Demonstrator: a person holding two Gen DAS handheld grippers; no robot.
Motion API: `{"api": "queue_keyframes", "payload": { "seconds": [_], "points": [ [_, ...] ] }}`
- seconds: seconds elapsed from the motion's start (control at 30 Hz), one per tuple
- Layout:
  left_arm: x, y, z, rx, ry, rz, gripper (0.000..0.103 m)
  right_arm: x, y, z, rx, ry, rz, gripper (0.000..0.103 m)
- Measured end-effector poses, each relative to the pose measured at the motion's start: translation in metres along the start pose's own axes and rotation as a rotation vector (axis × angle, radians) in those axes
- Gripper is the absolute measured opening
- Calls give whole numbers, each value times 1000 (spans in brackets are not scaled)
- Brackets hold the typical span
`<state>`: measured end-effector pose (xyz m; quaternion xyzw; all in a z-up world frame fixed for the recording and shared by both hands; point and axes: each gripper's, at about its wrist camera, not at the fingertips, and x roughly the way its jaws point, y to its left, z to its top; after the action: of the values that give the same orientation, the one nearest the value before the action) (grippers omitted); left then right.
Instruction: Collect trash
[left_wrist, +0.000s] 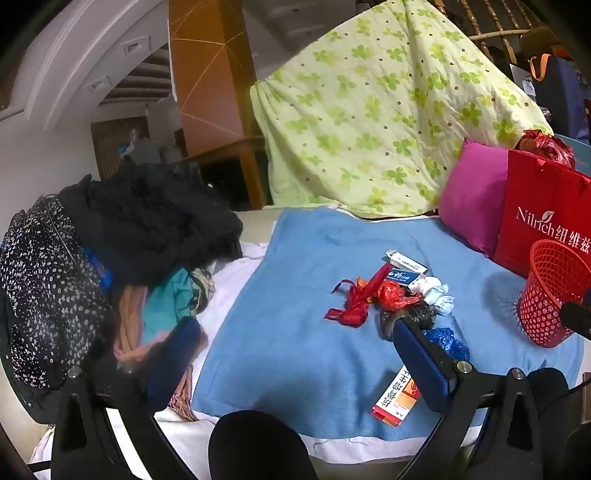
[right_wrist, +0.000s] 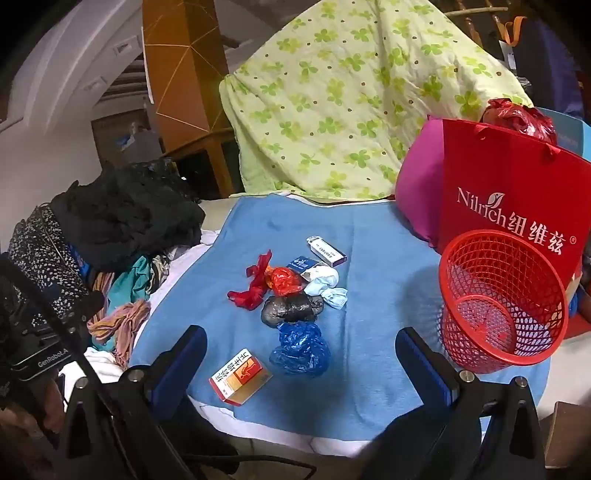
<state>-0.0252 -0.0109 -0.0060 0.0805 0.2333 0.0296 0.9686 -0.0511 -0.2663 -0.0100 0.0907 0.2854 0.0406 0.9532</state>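
Trash lies in a heap on a blue towel (right_wrist: 373, 280): a red ribbon (right_wrist: 253, 284), a red plastic wad (right_wrist: 282, 280), a black bag (right_wrist: 291, 310), a blue bag (right_wrist: 301, 349), white tissue (right_wrist: 325, 284), small white and blue boxes (right_wrist: 327, 251), and an orange-red medicine box (right_wrist: 240, 376). A red mesh basket (right_wrist: 502, 299) stands at the right, empty. My right gripper (right_wrist: 299, 354) is open and empty, above the near edge of the towel. My left gripper (left_wrist: 295, 347) is open and empty, left of the heap (left_wrist: 388, 295); the basket (left_wrist: 554, 291) shows at its right.
A pile of dark and coloured clothes (right_wrist: 110, 236) lies at the left. A red paper bag (right_wrist: 517, 199), a magenta pillow (right_wrist: 417, 195) and a green clover quilt (right_wrist: 351, 103) stand behind. The left gripper's body (right_wrist: 37, 332) shows at the left edge.
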Motion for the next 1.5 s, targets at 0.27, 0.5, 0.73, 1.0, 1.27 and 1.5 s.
{"api": "queue_keyframes", "payload": {
  "seconds": [0.27,0.5,0.73,1.0,1.27,1.5],
  "points": [
    [1,0,-2,0,5,-3,103,3,2,-1,2,3,3,103],
    [2,1,-3,-1,8,-4,103,3,3,-2,-9,-3,5,103],
    [2,0,-3,1,7,-5,103,5,7,-2,-12,-5,9,103],
    [3,-2,-4,2,10,-8,103,4,6,0,-13,-7,11,103],
    [4,-3,-5,2,14,-13,103,5,7,-1,-10,-7,15,103],
    [10,-4,-7,7,27,-20,103,11,8,-2,-24,44,0,103]
  ]
}}
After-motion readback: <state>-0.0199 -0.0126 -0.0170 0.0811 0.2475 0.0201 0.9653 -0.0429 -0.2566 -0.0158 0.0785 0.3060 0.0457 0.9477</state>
